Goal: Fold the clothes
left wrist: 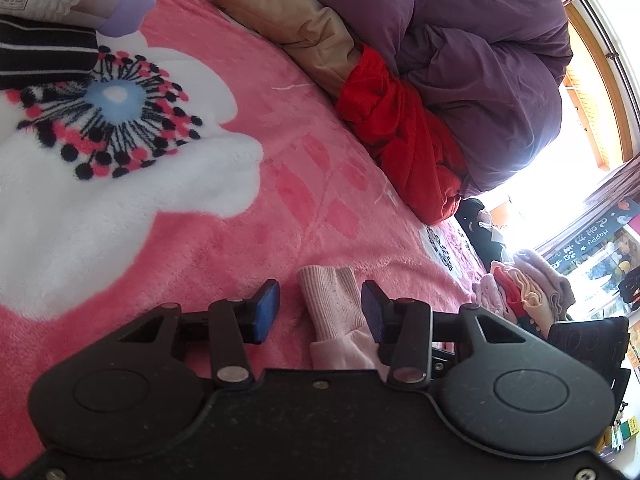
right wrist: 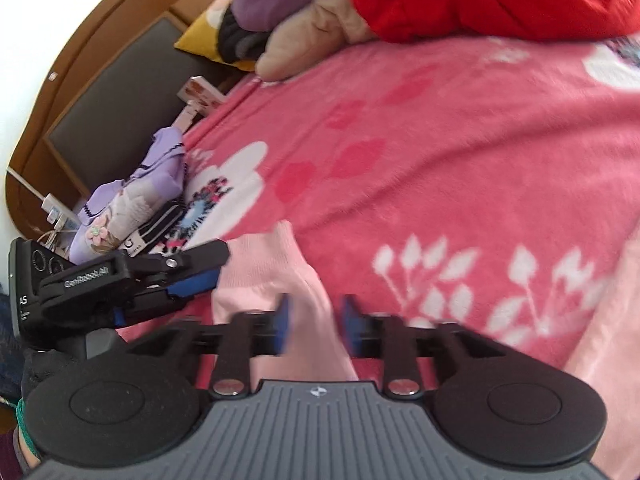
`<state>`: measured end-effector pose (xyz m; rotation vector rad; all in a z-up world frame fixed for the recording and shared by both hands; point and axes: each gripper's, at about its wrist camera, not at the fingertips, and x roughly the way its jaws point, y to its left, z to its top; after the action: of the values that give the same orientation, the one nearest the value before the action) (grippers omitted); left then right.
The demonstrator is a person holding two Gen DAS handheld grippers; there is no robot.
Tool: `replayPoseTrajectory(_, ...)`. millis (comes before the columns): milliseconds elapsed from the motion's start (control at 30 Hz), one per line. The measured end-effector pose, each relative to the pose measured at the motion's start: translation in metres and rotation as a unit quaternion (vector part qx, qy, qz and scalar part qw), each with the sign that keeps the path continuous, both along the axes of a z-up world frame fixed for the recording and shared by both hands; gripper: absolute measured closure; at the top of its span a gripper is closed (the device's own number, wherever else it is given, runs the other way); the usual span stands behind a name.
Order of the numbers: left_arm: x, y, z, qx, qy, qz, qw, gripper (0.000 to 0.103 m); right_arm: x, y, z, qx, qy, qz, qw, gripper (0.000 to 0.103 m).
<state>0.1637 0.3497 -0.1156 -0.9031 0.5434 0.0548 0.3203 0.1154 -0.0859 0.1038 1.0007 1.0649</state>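
Note:
A small pale pink ribbed garment [left wrist: 334,312] lies on the pink flowered blanket [left wrist: 224,232]. In the left wrist view its cuff end sits between the blue pads of my left gripper [left wrist: 320,304]; the jaws stand apart, with bare blanket showing beside the left pad. In the right wrist view the same pink garment [right wrist: 272,268] runs between the jaws of my right gripper [right wrist: 316,320], which is blurred and open, its pads not pressing the cloth. My left gripper [right wrist: 220,266] reaches in from the left at the garment's edge.
A folded stack of purple, white and striped clothes [right wrist: 132,200] sits by the headboard [right wrist: 116,88]. A red garment [left wrist: 400,132], a beige pillow [left wrist: 280,16] and a purple duvet [left wrist: 480,40] line the far side. More clothes [left wrist: 528,288] are heaped past the bed's edge.

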Motion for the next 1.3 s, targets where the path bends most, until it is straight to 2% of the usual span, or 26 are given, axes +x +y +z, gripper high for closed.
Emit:
replayPoseTrajectory(67,0.000,0.000,-0.001,-0.002,0.001,0.001,1.0000,0.059,-0.001,0.011,0.003,-0.009,-0.021,0.015,1.000,0.056)
replayPoseTrajectory(100,0.000,0.001,-0.001,-0.002,0.001,0.000,1.0000,0.059,-0.002,0.018,0.003,-0.020,-0.036,0.023,0.999,0.061)
replayPoseTrajectory(133,0.001,0.001,-0.002,-0.001,0.002,-0.001,1.0000,0.059,-0.001,0.023,0.002,-0.029,-0.042,0.028,0.998,0.088)
replayPoseTrajectory(167,0.001,0.001,-0.002,0.000,0.003,-0.001,1.0000,0.059,0.004,0.026,-0.002,-0.038,-0.033,0.025,0.998,0.091)
replayPoseTrajectory(267,0.000,0.003,-0.003,-0.002,0.001,-0.001,1.0000,0.059,0.024,0.017,-0.015,0.000,0.045,0.001,0.999,0.092)
replayPoseTrajectory(333,0.001,0.003,-0.004,0.000,0.002,0.000,1.0000,0.061,0.035,0.003,-0.022,0.056,0.108,-0.017,0.992,0.092)
replayPoseTrajectory(400,0.004,0.000,-0.005,0.020,0.014,0.001,0.9997,0.069,0.038,-0.005,-0.028,0.088,0.147,-0.021,0.985,0.092)
replayPoseTrajectory(433,0.005,-0.002,-0.005,0.032,0.022,0.001,0.9993,0.070,0.038,-0.005,-0.031,0.083,0.150,-0.022,0.985,0.092)
replayPoseTrajectory(567,0.006,-0.004,-0.003,0.054,0.027,0.004,0.9982,0.071,0.038,0.001,-0.031,0.041,0.125,-0.031,0.991,0.095)
replayPoseTrajectory(633,0.003,-0.006,0.003,0.080,0.022,0.013,0.9964,0.071,0.028,0.010,-0.015,0.013,0.061,-0.022,0.998,0.088)
replayPoseTrajectory(667,-0.001,-0.008,0.009,0.100,0.010,0.023,0.9947,0.071,0.020,0.016,-0.006,-0.009,0.016,-0.011,1.000,0.087)
replayPoseTrajectory(700,-0.006,-0.009,0.015,0.116,-0.007,0.029,0.9928,0.071,0.011,0.022,0.003,-0.032,-0.032,-0.001,0.999,0.079)
replayPoseTrajectory(733,-0.009,-0.010,0.020,0.122,-0.027,0.027,0.9918,0.071,0.004,0.026,0.011,-0.045,-0.067,0.006,0.997,0.068)
replayPoseTrajectory(800,-0.011,-0.011,0.025,0.103,-0.066,-0.004,0.9925,0.071,-0.005,0.030,0.021,-0.051,-0.110,0.018,0.992,0.066)
replayPoseTrajectory(833,-0.008,-0.014,0.023,0.096,-0.069,-0.029,0.9926,0.071,-0.007,0.030,0.023,-0.044,-0.114,0.024,0.992,0.066)
replayPoseTrajectory(867,0.000,-0.020,0.019,0.109,-0.048,-0.050,0.9916,0.071,-0.008,0.030,0.024,-0.041,-0.118,0.031,0.992,0.068)
replayPoseTrajectory(933,0.018,-0.035,0.005,0.171,0.028,-0.071,0.9824,0.075,-0.007,0.033,0.019,-0.069,-0.134,0.038,0.988,0.075)
replayPoseTrajectory(967,0.023,-0.041,0.002,0.197,0.039,-0.072,0.9771,0.076,-0.005,0.036,0.013,-0.080,-0.133,0.039,0.987,0.076)
replayPoseTrajectory(1033,0.026,-0.046,0.004,0.214,0.036,-0.070,0.9735,0.076,0.000,0.039,0.002,-0.085,-0.123,0.037,0.988,0.077)
replayPoseTrajectory(1133,0.022,-0.050,0.009,0.238,0.029,-0.069,0.9685,0.076,0.003,0.039,0.002,-0.086,-0.122,0.036,0.988,0.078)
replayPoseTrajectory(1300,0.004,-0.052,0.024,0.264,-0.017,-0.067,0.9620,0.076,0.000,0.002,0.034,-0.059,-0.136,0.004,0.989,0.079)
